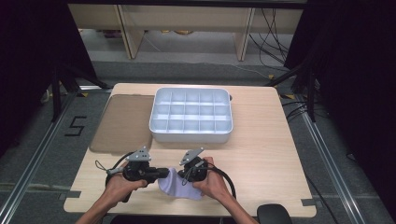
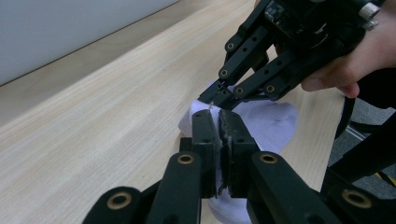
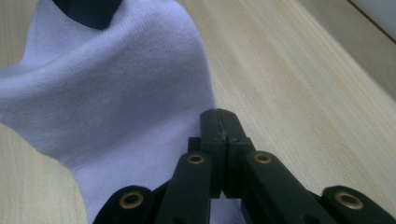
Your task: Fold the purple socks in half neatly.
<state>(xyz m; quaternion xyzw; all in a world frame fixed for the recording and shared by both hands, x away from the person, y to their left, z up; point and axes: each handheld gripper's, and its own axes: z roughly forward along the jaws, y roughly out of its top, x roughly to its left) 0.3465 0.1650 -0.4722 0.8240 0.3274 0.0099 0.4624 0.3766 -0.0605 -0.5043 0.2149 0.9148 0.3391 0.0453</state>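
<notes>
High view: pale lilac sock (image 1: 180, 186) at worktop (image 1: 261, 158) six o'clock edge. Soft, light, limp; best pinched at hems. Left gripper (image 1: 163, 174) fingers clamped on it, right gripper (image 1: 183, 173) likewise. Divided tray (image 1: 191, 116) at twelve.

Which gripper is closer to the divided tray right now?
Right, slightly. The right gripper sits just below the tray's front wall; the left gripper lies further toward the table's left. Both are shut on the sock near the front edge.

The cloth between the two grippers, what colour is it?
Pale lilac-white cloth, plain with no pattern; clearest in the right gripper view.
</notes>
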